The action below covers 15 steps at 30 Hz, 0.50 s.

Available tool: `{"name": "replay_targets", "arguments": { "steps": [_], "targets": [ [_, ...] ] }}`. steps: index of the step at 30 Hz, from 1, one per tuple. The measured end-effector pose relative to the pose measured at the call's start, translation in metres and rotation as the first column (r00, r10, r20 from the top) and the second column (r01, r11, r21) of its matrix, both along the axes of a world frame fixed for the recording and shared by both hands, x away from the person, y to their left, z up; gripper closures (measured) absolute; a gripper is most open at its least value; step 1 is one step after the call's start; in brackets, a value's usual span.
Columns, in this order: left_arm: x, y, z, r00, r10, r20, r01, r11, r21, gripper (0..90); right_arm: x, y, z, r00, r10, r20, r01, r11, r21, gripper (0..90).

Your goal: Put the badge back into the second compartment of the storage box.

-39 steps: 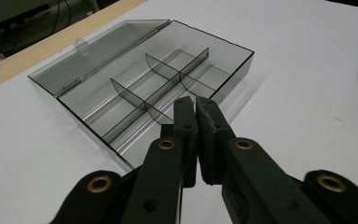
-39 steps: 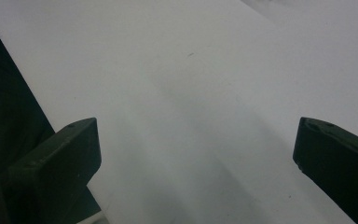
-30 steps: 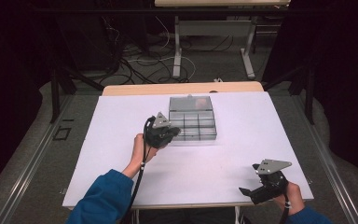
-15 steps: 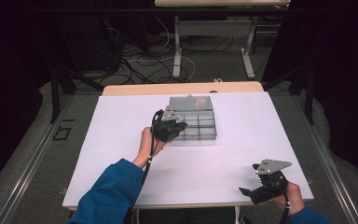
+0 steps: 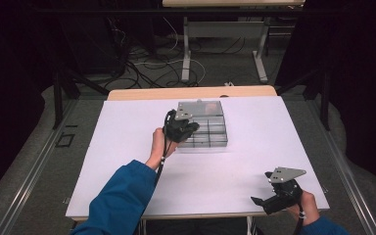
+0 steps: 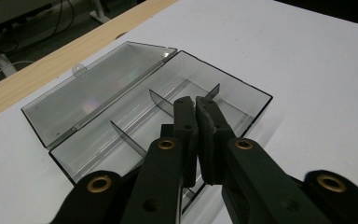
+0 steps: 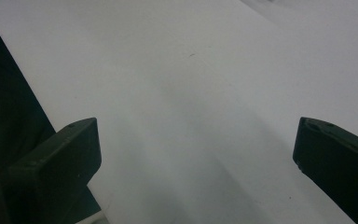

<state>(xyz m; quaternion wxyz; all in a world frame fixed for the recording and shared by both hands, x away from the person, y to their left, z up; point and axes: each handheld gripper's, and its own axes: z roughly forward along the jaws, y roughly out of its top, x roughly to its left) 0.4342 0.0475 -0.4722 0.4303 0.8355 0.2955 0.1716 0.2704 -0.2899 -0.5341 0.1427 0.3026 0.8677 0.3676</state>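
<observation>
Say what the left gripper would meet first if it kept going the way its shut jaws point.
Probably the open clear box: the left gripper points down into a divided compartment, so its floor or a divider comes first; depth is unclear.

The compartment box [image 5: 203, 128] sits on the table [image 5: 127, 147], toward its far edge.
</observation>
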Motion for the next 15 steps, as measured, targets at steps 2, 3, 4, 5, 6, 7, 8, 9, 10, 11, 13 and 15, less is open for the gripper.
{"name": "replay_targets", "arguments": {
  "steps": [2, 3, 4, 5, 6, 7, 8, 9, 10, 11, 13, 15],
  "targets": [
    [0.002, -0.002, 0.000, 1.0000, 0.001, 0.001, -0.001, 1.0000, 0.002, 88.3, 0.000, 0.000, 0.000, 1.0000, 0.000, 0.000, 0.000, 1.0000, 0.000, 0.5],
    [0.003, -0.002, 0.000, 1.0000, 0.002, 0.001, -0.002, 1.0000, 0.003, 88.3, 0.000, 0.000, 0.000, 1.0000, -0.001, 0.001, 0.001, 1.0000, -0.001, 0.5],
    [0.003, -0.002, 0.000, 1.0000, -0.003, -0.009, 0.003, 0.9999, 0.011, 88.4, 0.000, 0.000, 0.000, 1.0000, 0.001, 0.002, -0.001, 1.0000, -0.001, 0.5],
    [0.004, -0.004, -0.001, 1.0000, 0.007, 0.004, -0.007, 1.0000, 0.004, 88.4, 0.000, 0.000, 0.000, 1.0000, -0.002, 0.000, 0.002, 1.0000, -0.001, 0.5],
    [0.005, -0.004, -0.001, 1.0000, 0.008, -0.001, -0.008, 1.0000, 0.005, 88.3, 0.000, 0.000, 0.000, 1.0000, 0.000, 0.006, 0.000, 1.0000, -0.001, 0.5],
    [0.006, -0.005, -0.001, 1.0000, 0.009, -0.002, -0.009, 1.0000, 0.003, 88.4, 0.000, 0.000, 0.000, 1.0000, -0.001, 0.001, 0.001, 1.0000, -0.001, 0.5],
    [0.007, -0.006, 0.000, 1.0000, 0.009, -0.002, -0.009, 1.0000, -0.001, 88.3, 0.000, 0.000, 0.000, 1.0000, -0.003, 0.003, 0.003, 1.0000, 0.000, 0.5],
    [0.008, -0.006, 0.000, 0.9999, 0.013, 0.001, -0.013, 0.9999, 0.002, 88.3, 0.001, 0.000, 0.000, 1.0000, 0.004, 0.005, -0.004, 1.0000, -0.002, 0.5],
    [0.009, -0.006, 0.000, 0.9999, 0.015, -0.001, -0.015, 0.9999, -0.004, 88.3, 0.000, 0.000, 0.000, 1.0000, -0.007, 0.001, 0.007, 1.0000, -0.002, 0.5],
    [0.010, -0.006, 0.001, 0.9999, 0.014, -0.003, -0.014, 0.9999, 0.000, 88.3, 0.000, 0.000, -0.001, 1.0000, -0.003, 0.009, 0.003, 1.0000, -0.004, 0.5],
    [0.012, -0.007, 0.003, 0.9999, 0.014, 0.003, -0.014, 0.9999, 0.003, 88.3, 0.001, -0.001, 0.000, 1.0000, 0.004, 0.004, -0.004, 1.0000, -0.002, 0.5],
    [0.013, -0.009, 0.003, 0.9997, 0.024, 0.005, -0.024, 0.9997, -0.008, 88.3, 0.000, -0.001, 0.000, 1.0000, -0.002, -0.004, 0.002, 1.0000, 0.000, 0.5]
  ]
}}
